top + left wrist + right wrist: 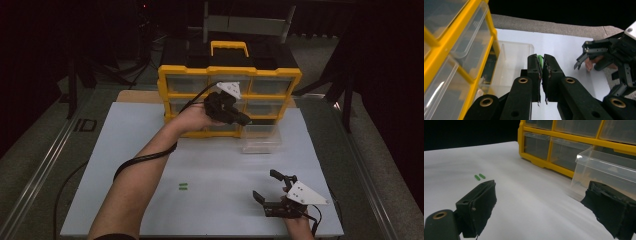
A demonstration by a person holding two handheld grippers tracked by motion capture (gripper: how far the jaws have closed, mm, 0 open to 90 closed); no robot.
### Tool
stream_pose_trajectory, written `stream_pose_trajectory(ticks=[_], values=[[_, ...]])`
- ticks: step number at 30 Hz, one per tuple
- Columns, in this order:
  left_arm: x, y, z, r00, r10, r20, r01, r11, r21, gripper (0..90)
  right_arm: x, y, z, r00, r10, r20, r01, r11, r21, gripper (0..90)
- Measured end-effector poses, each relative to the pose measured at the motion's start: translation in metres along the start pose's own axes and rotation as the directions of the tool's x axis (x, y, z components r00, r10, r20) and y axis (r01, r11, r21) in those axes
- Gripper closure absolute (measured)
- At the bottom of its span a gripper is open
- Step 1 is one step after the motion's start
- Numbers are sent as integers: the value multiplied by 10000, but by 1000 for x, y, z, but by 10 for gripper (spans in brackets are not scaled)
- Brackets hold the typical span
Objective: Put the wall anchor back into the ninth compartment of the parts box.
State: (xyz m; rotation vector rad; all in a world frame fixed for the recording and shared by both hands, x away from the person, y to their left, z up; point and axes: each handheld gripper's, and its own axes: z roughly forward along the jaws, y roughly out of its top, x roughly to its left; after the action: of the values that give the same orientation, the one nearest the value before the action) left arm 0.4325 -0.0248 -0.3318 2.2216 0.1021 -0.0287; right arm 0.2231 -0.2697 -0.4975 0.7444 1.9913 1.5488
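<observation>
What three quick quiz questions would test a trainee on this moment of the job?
1. True or false: the left gripper has its jaws shut on a small green piece.
2. How many green pieces lie loose on the white mat?
3. Which stands pulled out in front of the yellow organiser: A a clear drawer, B a lid, C a cup?

Key: 1 true; 2 two; 3 A. The right gripper rests open.
</observation>
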Motion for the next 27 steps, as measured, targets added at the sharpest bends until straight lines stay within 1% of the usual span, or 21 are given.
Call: stream_pose_trajectory(ticks=[1,2,7,8,9,10,12,13,15,19,22,24,27], values=[[0,0,0,10000,0,0,0,10000,0,856,0,0,0,10000,0,0,0,10000,0,97],[1,2,6,10000,-2,33,2,10000,28,856,0,0,0,10000,2,-4,-2,10000,0,97],[3,7,22,9999,-81,90,81,10000,-17,856,0,0,0,10000,12,-18,-12,10000,-10,97],[4,8,25,10000,-86,9,86,10000,17,856,0,0,0,10000,21,-25,-21,10000,-9,98],[5,9,28,9999,-127,48,127,9999,32,856,0,0,0,10000,12,-30,-12,10000,-12,98],[6,10,32,9999,-148,-22,148,9999,67,855,0,0,0,10000,13,-36,-13,10000,-17,98],[8,11,38,9996,-290,-39,291,9995,129,855,0,0,0,10000,34,-42,-34,10000,-14,98],[9,11,41,9994,-316,-129,318,9994,145,855,0,0,0,10000,35,-39,-35,10000,-14,98],[11,12,46,9991,-390,-165,393,9990,212,855,0,0,0,10000,45,-42,-45,10000,-24,98],[14,10,57,9966,-674,-481,696,9966,450,854,0,0,0,10000,65,-59,-65,10000,-35,98],[16,9,66,9953,-673,-692,726,9943,783,854,0,0,0,10000,51,-82,-51,10000,-18,98],[16,8,71,9953,-678,-689,740,9931,911,854,0,0,0,10000,41,-80,-41,10000,-20,98],[18,7,79,9946,-663,-803,753,9905,1151,854,0,0,0,10000,62,-77,-62,10000,-35,97]])
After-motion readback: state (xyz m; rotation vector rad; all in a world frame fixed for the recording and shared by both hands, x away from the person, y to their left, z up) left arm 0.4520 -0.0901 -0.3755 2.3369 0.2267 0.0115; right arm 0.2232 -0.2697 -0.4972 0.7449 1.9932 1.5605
